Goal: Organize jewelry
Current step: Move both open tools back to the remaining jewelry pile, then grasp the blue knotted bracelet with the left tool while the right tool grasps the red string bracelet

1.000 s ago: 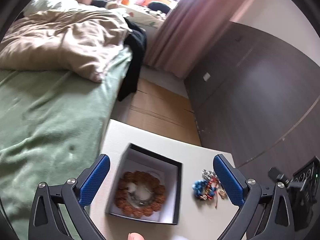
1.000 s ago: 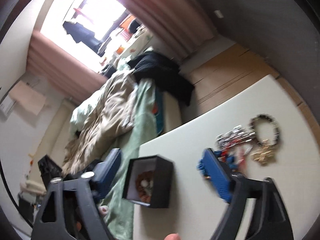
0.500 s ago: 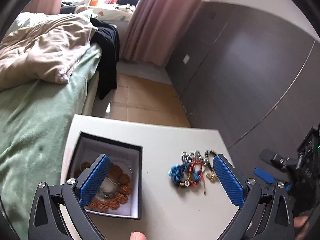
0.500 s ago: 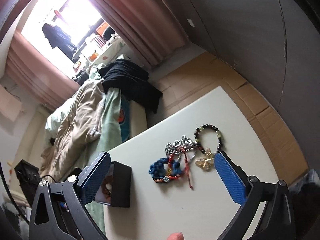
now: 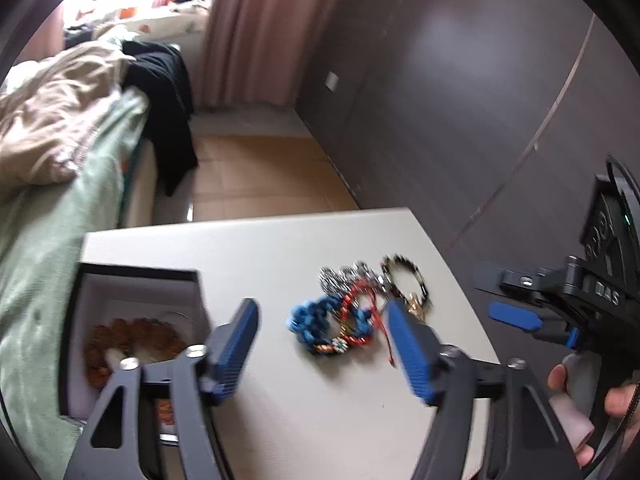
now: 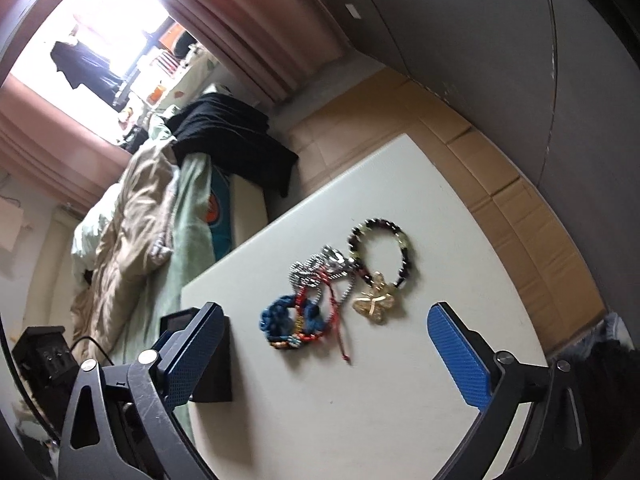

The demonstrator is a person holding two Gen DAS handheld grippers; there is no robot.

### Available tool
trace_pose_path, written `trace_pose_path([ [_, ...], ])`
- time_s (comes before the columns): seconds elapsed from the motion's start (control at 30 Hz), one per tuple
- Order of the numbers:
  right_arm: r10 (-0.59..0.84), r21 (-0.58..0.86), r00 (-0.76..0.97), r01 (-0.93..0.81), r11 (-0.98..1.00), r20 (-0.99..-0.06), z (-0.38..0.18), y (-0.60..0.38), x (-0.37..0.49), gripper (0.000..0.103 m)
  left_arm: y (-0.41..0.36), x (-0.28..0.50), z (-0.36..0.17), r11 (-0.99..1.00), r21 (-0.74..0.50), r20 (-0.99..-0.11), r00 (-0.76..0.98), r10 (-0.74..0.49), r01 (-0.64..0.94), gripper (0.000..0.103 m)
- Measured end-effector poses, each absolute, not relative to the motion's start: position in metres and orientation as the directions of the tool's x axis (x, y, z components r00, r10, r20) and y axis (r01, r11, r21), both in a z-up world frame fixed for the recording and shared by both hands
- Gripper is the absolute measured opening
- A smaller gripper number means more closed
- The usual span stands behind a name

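A black box with white lining (image 5: pixel 136 280) sits at the table's left and holds a brown bead bracelet (image 5: pixel 136 334); the box shows in the right wrist view (image 6: pixel 212 360) too. A pile of jewelry lies right of it: a blue knotted bracelet (image 5: pixel 316 320) (image 6: pixel 280 320), a red cord bracelet (image 5: pixel 360 312), silver chains (image 6: pixel 316 268), a dark bead bracelet (image 6: pixel 380 248) and a gold butterfly piece (image 6: pixel 374 300). My left gripper (image 5: pixel 324 344) is open and empty, just short of the pile. My right gripper (image 6: pixel 324 356) is open and empty, near the pile.
The white table (image 6: pixel 360 400) stands beside a bed with a green sheet (image 5: pixel 48 220) and beige duvet. Dark wardrobe doors (image 5: pixel 460 100) run along the right. The right gripper's body (image 5: pixel 580 308) shows at the right of the left wrist view.
My left gripper has swung right from over the box toward the jewelry pile, and its jaws have narrowed. My right gripper has moved closer to the pile.
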State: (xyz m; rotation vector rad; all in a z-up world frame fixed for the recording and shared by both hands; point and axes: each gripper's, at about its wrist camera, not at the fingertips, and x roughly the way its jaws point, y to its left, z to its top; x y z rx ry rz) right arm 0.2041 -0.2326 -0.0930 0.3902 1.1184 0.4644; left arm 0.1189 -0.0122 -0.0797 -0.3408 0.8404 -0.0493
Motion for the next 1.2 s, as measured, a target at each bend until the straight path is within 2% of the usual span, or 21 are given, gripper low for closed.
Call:
trace_pose_path([
  [0.03, 0.541, 0.523, 0.346, -0.153, 0.839, -0.766, -0.096, -0.231, 0.205, 0.087, -0.014, 0.121, -0.082, 0.944, -0.318, -0.727, 0.662, -0.184, -0.087, 0.050],
  [0.07, 0.549, 0.531, 0.319, -0.148, 0.834, -0.773, -0.101, -0.230, 0.207, 0.080, -0.017, 0.123, -0.086, 0.944, -0.321, -0.733, 0.652, -0.192, -0.082, 0.048],
  [0.1, 0.557, 0.540, 0.292, -0.143, 0.829, -0.777, -0.107, -0.228, 0.208, 0.068, -0.018, 0.125, -0.089, 0.945, -0.317, -0.743, 0.641, -0.194, -0.081, 0.044],
  [0.13, 0.562, 0.546, 0.273, -0.138, 0.826, -0.781, -0.111, -0.226, 0.209, 0.064, -0.019, 0.126, -0.090, 0.947, -0.312, -0.746, 0.639, -0.190, -0.083, 0.042],
  [0.27, 0.560, 0.547, 0.220, -0.122, 0.828, -0.799, -0.130, -0.218, 0.211, 0.060, -0.015, 0.128, -0.091, 0.947, -0.306, -0.750, 0.639, -0.173, -0.102, 0.042],
  [0.33, 0.571, 0.557, 0.188, -0.126, 0.821, -0.799, -0.138, -0.211, 0.213, 0.048, -0.007, 0.128, -0.091, 0.942, -0.311, -0.751, 0.640, -0.162, -0.126, 0.041],
  [0.47, 0.556, 0.543, 0.153, -0.119, 0.831, -0.817, -0.151, -0.201, 0.216, 0.044, 0.013, 0.128, -0.090, 0.928, -0.323, -0.753, 0.644, -0.134, -0.185, 0.039],
  [0.7, 0.514, 0.496, 0.134, -0.146, 0.856, -0.847, -0.160, -0.182, 0.219, 0.025, 0.033, 0.125, -0.088, 0.904, -0.371, -0.744, 0.651, -0.154, -0.210, 0.038],
  [0.9, 0.437, 0.404, 0.163, -0.198, 0.893, -0.885, -0.161, -0.167, 0.220, 0.020, 0.037, 0.122, -0.085, 0.900, -0.381, -0.738, 0.656, -0.157, -0.213, 0.038],
  [0.93, 0.414, 0.377, 0.174, -0.213, 0.901, -0.893, -0.161, -0.165, 0.218, 0.012, 0.037, 0.121, -0.085, 0.899, -0.382, -0.738, 0.656, -0.158, -0.213, 0.038],
  [1.0, 0.383, 0.336, 0.189, -0.238, 0.911, -0.904, -0.160, -0.163, 0.218, 0.007, 0.036, 0.123, -0.086, 0.899, -0.383, -0.739, 0.654, -0.161, -0.212, 0.038],
  [1.03, 0.381, 0.332, 0.190, -0.246, 0.911, -0.905, -0.160, -0.163, 0.218, 0.004, 0.036, 0.123, -0.086, 0.898, -0.384, -0.740, 0.653, -0.163, -0.212, 0.038],
  [1.2, 0.461, 0.421, 0.197, -0.215, 0.881, -0.865, -0.151, -0.183, 0.222, 0.004, 0.025, 0.134, -0.090, 0.903, -0.394, -0.743, 0.639, -0.202, -0.173, 0.038],
])
